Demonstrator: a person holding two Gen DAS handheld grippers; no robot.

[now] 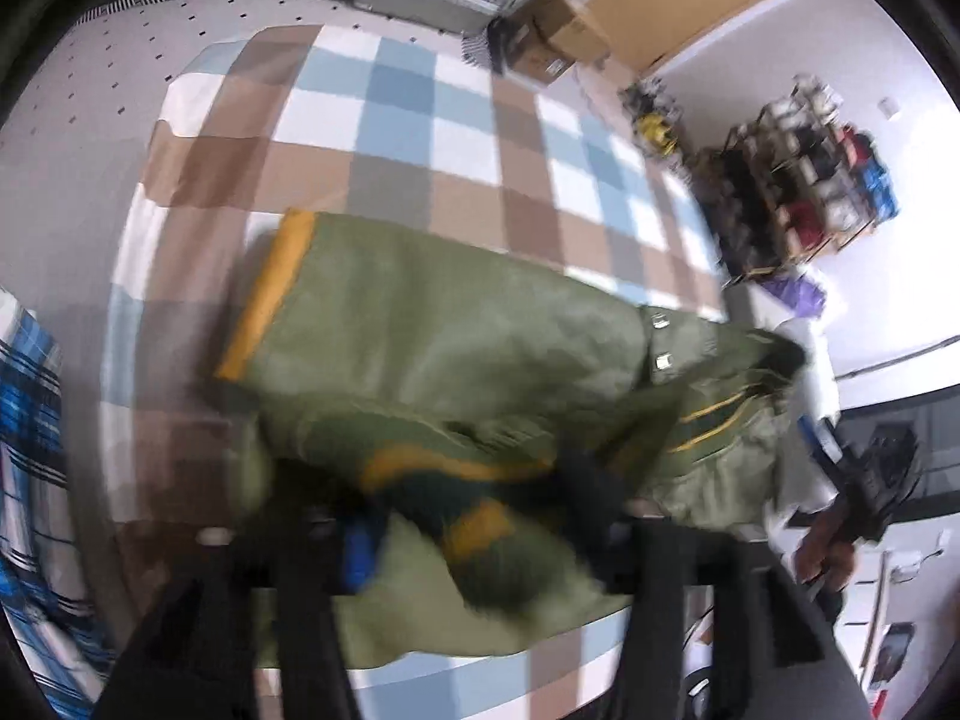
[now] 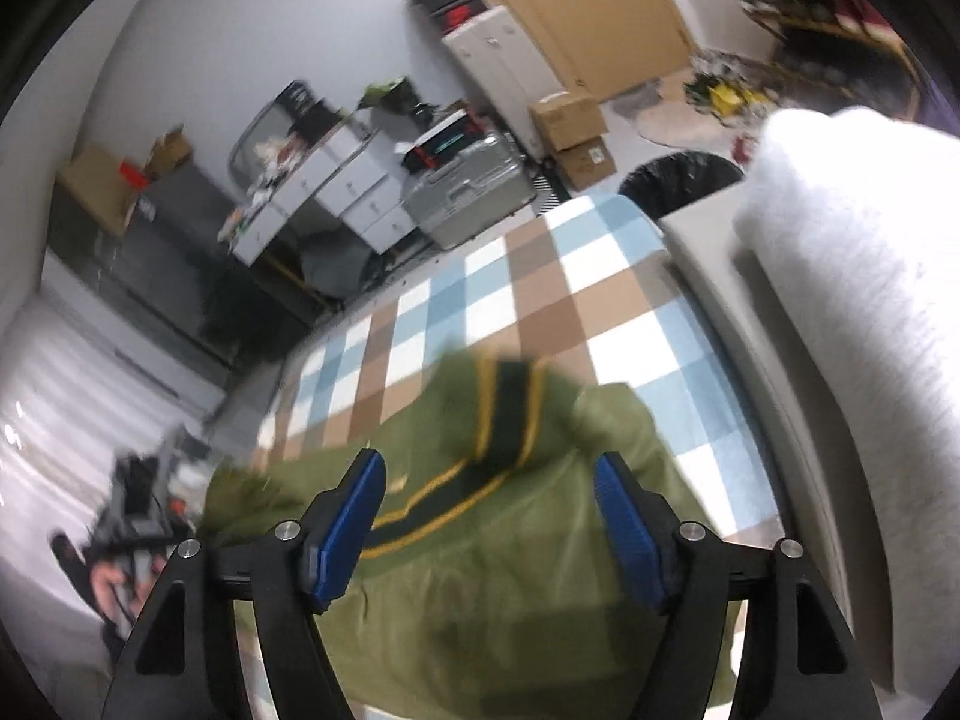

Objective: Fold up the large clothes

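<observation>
An olive green jacket (image 1: 432,348) with yellow and dark green striped trim lies on a checked brown, blue and white cloth (image 1: 420,120). My left gripper (image 1: 474,516) sits low over the jacket's near edge with fabric bunched between its fingers; the view is blurred. The blue pad (image 1: 358,558) of its left finger shows beside the cloth. My right gripper (image 2: 489,486) is open and empty, its blue pads (image 2: 348,534) wide apart just above the jacket (image 2: 510,570) near the striped collar (image 2: 507,414). It also shows at the right of the left wrist view (image 1: 870,498).
A blue plaid garment (image 1: 30,450) lies at the left. A white bolster (image 2: 840,300) runs along the right of the surface. A silver case (image 2: 462,192), cardboard boxes (image 2: 570,120), drawers and a black bin (image 2: 678,177) stand beyond the far edge.
</observation>
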